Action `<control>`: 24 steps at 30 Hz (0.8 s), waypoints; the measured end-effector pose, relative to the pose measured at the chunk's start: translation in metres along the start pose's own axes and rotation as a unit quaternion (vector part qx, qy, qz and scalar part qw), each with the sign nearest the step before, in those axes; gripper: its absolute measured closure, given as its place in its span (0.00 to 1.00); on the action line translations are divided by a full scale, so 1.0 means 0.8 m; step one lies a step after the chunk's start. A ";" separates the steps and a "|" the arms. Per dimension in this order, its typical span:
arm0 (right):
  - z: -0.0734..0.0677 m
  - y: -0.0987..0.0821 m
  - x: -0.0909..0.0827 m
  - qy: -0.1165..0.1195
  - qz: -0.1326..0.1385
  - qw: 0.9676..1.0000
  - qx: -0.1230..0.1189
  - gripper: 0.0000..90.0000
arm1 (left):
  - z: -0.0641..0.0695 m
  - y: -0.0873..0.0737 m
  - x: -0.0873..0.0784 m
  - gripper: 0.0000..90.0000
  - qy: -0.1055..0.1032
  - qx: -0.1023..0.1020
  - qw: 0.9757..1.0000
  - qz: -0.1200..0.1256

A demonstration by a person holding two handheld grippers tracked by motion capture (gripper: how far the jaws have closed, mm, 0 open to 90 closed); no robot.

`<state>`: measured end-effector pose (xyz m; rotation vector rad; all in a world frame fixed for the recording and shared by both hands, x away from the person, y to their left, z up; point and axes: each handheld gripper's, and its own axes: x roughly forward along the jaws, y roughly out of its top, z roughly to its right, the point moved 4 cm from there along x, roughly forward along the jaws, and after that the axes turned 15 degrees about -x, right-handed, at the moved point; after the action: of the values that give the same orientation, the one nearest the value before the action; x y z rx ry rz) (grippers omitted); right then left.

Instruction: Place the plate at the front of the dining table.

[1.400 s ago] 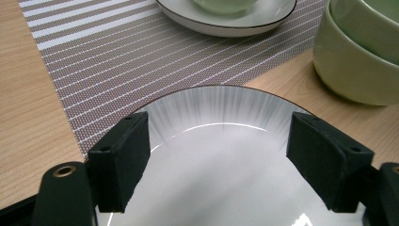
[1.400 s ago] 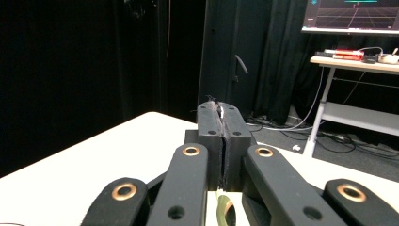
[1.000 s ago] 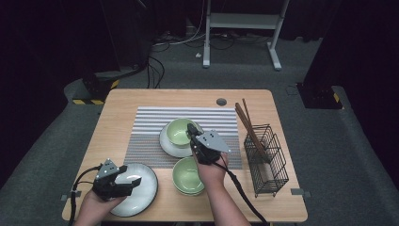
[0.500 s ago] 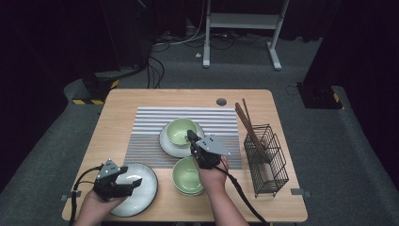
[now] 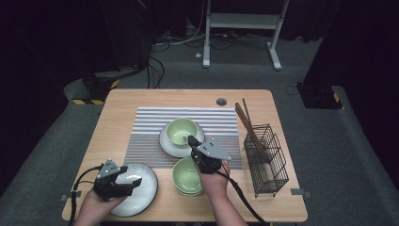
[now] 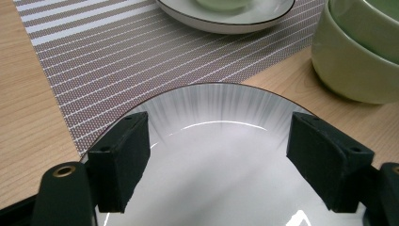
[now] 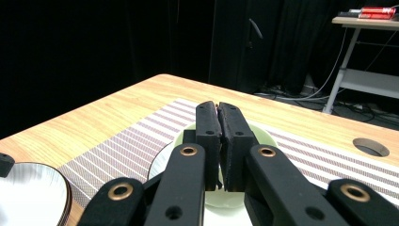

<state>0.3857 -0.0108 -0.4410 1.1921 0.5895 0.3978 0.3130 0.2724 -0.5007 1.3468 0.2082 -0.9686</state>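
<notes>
Placemat, striped, serves as reference: the left gripper sits off its near-left corner, jaws spread wide over a white plate and clamping nothing. Stacked green bowls touch the near edge. The right gripper, jaws pressed together, empty, hangs at the near rim of a green bowl on a plate; a wire rack with chopsticks stands right.

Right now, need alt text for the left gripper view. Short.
The left gripper holds its two black jaws wide open over a grey-white plate on a wooden table. Beyond lie a striped placemat, a white plate and, at right, stacked green bowls.
</notes>
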 end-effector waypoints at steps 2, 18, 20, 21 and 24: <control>0.001 0.001 -0.001 -0.001 0.000 1.000 -0.001 0.97 | 0.000 -0.001 -0.001 0.25 -0.002 -0.002 1.000 0.000; 0.005 -0.011 -0.011 -0.006 -0.020 1.000 -0.009 0.95 | -0.003 -0.002 -0.004 0.25 0.008 0.000 1.000 0.001; 0.006 -0.012 -0.013 -0.007 -0.021 1.000 -0.007 0.95 | -0.002 -0.002 -0.004 0.25 0.007 0.001 1.000 0.000; 0.007 -0.013 -0.013 -0.007 -0.022 1.000 -0.008 0.94 | -0.002 -0.002 -0.004 0.25 0.007 0.001 1.000 0.001; 0.008 -0.014 -0.013 -0.006 -0.023 1.000 -0.006 0.94 | -0.001 -0.001 -0.004 0.25 0.009 0.003 1.000 0.001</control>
<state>0.3813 -0.0253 -0.4481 1.1664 0.6015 0.3548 0.3109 0.2749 -0.4997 1.3616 0.2167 -0.9571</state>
